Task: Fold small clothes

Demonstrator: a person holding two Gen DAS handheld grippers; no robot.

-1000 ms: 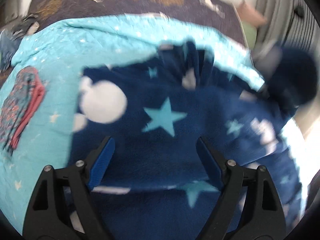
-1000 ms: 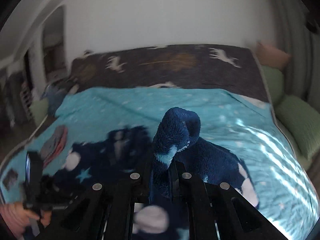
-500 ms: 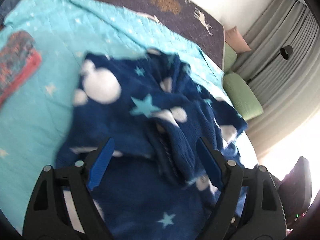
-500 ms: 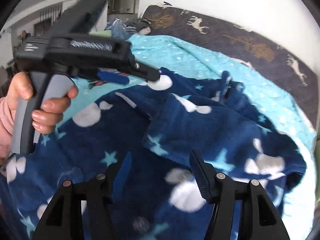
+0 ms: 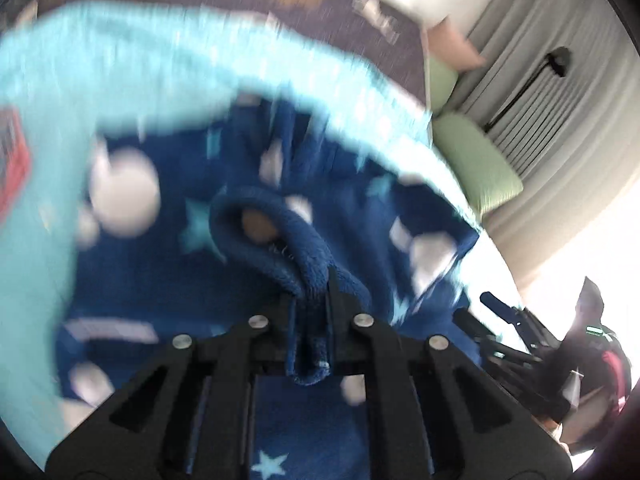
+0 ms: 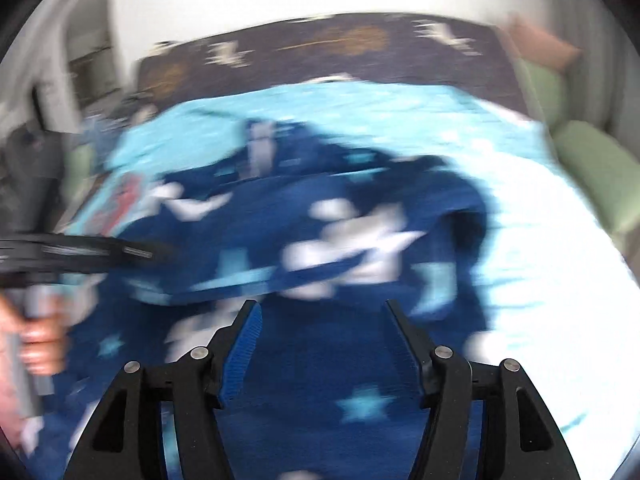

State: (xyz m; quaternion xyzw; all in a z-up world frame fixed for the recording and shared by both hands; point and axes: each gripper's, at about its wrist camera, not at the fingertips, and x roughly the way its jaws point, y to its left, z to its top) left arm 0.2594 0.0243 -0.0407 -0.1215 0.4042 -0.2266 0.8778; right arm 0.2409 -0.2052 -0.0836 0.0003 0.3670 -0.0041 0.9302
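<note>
Currently, we are clamping the left gripper onto a raised fold of the navy fleece garment, low in the centre of the left wrist view; the rest of the garment is lying across the turquoise bedspread, filling the middle of both views. To the right, we are opening the right gripper, and its jaws are standing apart above the fleece with nothing pinched between them.

Risk: the pinched fold is thick and soft, so it could be slipping out under a sharp pull, or dragging the whole garment into a heap.

The left wrist view is showing the grip itself and the curtains at upper right. The right wrist view alone is showing the hand at lower left and the garment's full spread. Both views are blurred.
</note>
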